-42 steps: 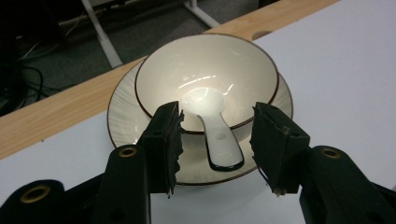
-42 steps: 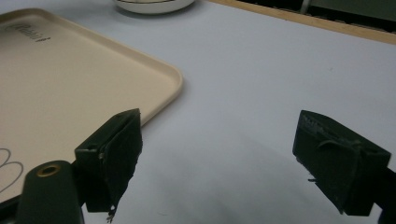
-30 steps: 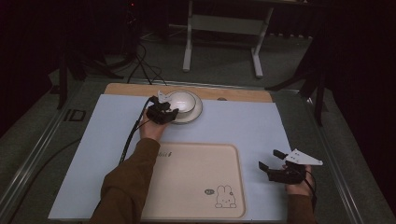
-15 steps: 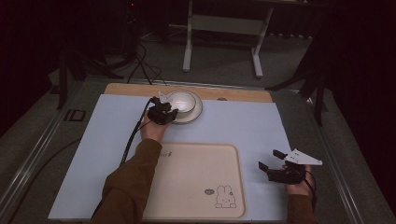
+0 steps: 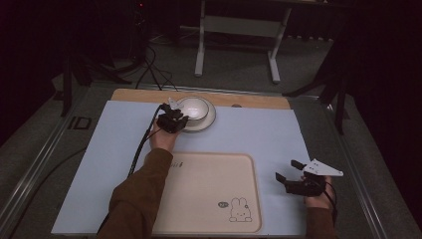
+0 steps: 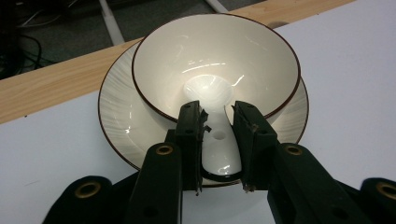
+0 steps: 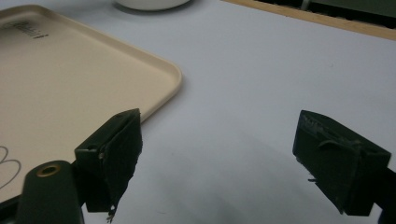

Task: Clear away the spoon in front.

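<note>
From above we see our left gripper (image 5: 175,118) at the bowl (image 5: 195,108) on its plate (image 5: 209,121), far from the tray (image 5: 209,189).

Its own view shows jaws just closed on the white spoon (image 6: 217,140).

Our right gripper (image 7: 217,158) gapes wide over the mat (image 7: 261,70).

Spoon (image 6: 218,140) in bowl (image 6: 215,60), bowl on plate (image 6: 119,119); tray (image 5: 209,191) nearer person.
</note>
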